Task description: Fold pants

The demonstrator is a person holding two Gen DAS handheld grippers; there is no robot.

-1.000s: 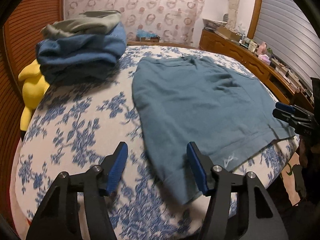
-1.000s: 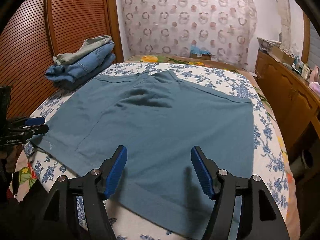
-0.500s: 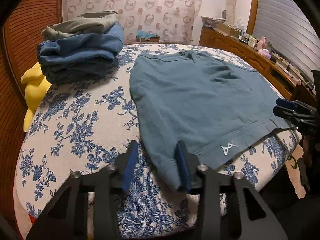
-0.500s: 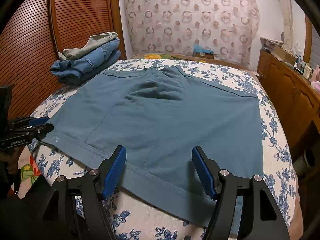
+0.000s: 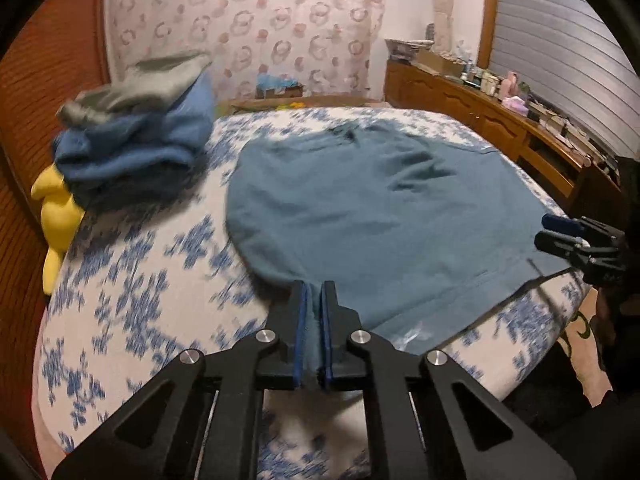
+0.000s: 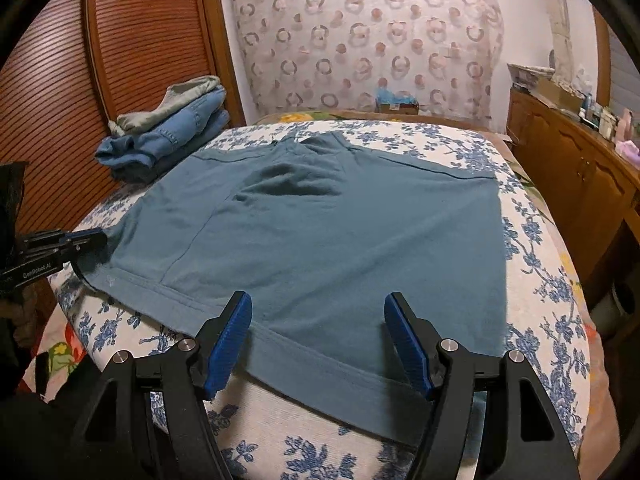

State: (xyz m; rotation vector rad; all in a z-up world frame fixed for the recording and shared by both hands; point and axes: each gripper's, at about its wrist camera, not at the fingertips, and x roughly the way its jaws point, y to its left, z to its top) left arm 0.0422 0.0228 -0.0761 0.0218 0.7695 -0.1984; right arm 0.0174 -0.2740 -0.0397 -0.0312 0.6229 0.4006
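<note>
- The left gripper (image 5: 313, 294) is seen clamped on the near corner of the teal pants (image 5: 376, 216), its jaws just closed.
- The right gripper (image 6: 318, 312) is held open over the hem.
- The pants are spread flat on a floral bed (image 6: 552, 292); folded clothes (image 6: 168, 136) are stacked beyond.

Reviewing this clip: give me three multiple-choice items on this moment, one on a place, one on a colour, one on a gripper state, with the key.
1. Where is the stack of folded clothes?
A. far left corner of the bed
B. on the wooden cabinet
C. on the floor

2. What colour are the pants spread on the bed?
A. yellow
B. teal blue
C. red

3. How does the left gripper stand?
A. wide open above the bed
B. shut on nothing
C. shut on the pants' edge

Key: 1 A, it sits beside the slatted wall; 2 B, plain teal fabric; 3 C, fabric is pinched between its pads.
</note>
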